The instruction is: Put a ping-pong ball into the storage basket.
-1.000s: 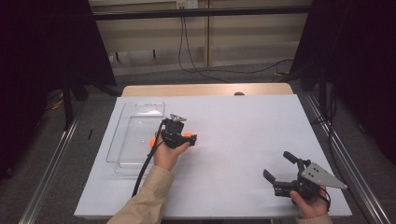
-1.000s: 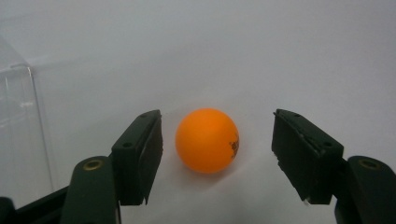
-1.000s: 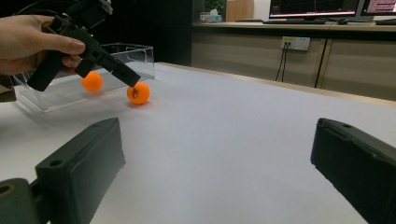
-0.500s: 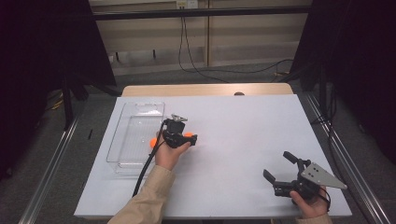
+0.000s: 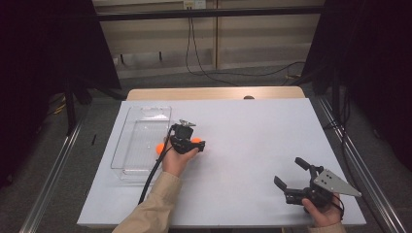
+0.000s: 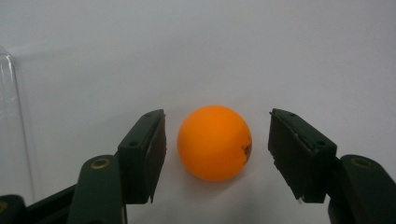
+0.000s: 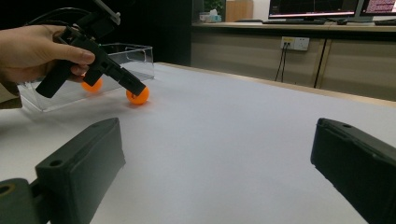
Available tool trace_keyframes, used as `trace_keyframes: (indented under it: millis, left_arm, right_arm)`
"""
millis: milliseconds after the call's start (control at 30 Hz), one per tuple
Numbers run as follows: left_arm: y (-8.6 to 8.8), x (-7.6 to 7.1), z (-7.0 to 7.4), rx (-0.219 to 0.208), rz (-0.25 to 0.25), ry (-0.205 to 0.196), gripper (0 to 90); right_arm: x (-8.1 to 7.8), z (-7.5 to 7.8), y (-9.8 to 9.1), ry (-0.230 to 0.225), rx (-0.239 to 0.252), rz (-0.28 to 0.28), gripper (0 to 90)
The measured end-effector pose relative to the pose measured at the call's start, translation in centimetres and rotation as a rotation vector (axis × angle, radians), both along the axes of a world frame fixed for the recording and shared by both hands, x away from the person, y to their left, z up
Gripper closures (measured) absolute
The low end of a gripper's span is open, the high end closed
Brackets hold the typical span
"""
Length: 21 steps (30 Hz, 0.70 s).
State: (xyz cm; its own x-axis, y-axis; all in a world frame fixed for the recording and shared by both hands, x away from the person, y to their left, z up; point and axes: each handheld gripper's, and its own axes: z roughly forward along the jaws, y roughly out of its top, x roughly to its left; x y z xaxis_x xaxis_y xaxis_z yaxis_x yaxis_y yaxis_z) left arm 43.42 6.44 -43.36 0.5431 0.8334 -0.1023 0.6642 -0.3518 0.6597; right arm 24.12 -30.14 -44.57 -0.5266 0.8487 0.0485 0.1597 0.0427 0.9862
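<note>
An orange ball (image 6: 214, 142) lies on the white table between the jaws of my left gripper (image 6: 217, 144). The jaws have just been closing, but a gap still shows on each side of the ball, so the pads are off it. In the high view this gripper (image 5: 193, 143) points down beside the clear tray (image 5: 145, 116), with the ball (image 5: 197, 141) at its tips. The right gripper view shows it tilted down onto the ball (image 7: 138, 95). A second orange ball (image 5: 159, 148) sits at the tray's right wall. My right gripper (image 5: 290, 172) stands open near the front right, nothing in it.
The clear tray lies lengthwise at the table's left. Bare white tabletop (image 5: 252, 136) stretches between the two hands. A cable (image 5: 154, 172) trails from the left gripper along the sleeve. Beyond the table's far edge stand a wall and a desk with monitors (image 7: 317, 9).
</note>
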Motion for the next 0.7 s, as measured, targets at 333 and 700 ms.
trace_keyframes:
  millis: [333,700]
  left_arm:
    - [-0.19,0.24,-0.28,-0.002,-0.001,0.002,37.9]
    - [-0.25,0.53,-0.78,-0.005,-0.004,0.026,39.4]
  right_arm:
    - [0.01,-0.01,0.03,0.000,0.000,0.002,2.0]
    - [-0.02,0.03,0.04,-0.001,0.000,0.005,1.9]
